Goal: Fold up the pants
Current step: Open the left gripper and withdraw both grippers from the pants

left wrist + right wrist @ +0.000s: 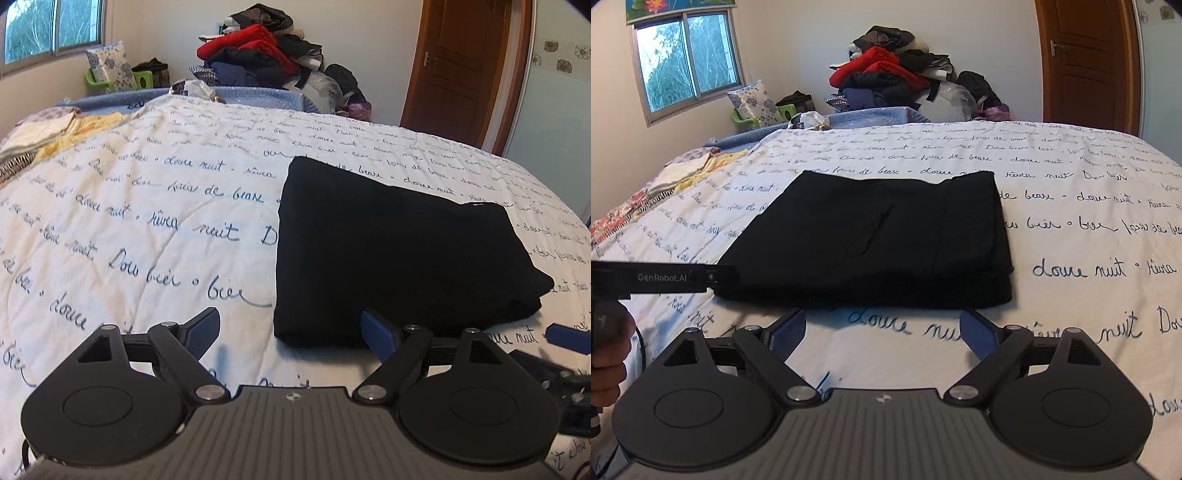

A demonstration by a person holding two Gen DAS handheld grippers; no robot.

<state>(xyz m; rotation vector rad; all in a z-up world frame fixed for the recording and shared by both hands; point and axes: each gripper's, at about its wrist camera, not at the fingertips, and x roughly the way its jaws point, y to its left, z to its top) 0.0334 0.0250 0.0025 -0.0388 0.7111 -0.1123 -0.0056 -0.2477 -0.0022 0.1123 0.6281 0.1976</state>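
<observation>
Black pants (pixel 399 254) lie folded into a flat rectangle on the white bedspread (pixel 147 206). In the left wrist view my left gripper (pixel 291 332) stands open just short of the pants' near left corner, with nothing between its blue pads. The right wrist view shows the same folded pants (pixel 882 236) straight ahead. My right gripper (pixel 882 332) is open in front of their near edge, holding nothing. The right gripper's blue fingertip (pixel 569 338) shows at the right edge of the left wrist view. The left gripper's body (pixel 661 277) and a hand (pixel 609 354) show at the left of the right wrist view.
A heap of clothes (pixel 886 77) is piled against the far wall behind the bed. Folded yellow and patterned linens (pixel 44 136) lie at the bed's far left. A wooden door (pixel 1086 62) stands at the right, a window (pixel 687 59) at the left.
</observation>
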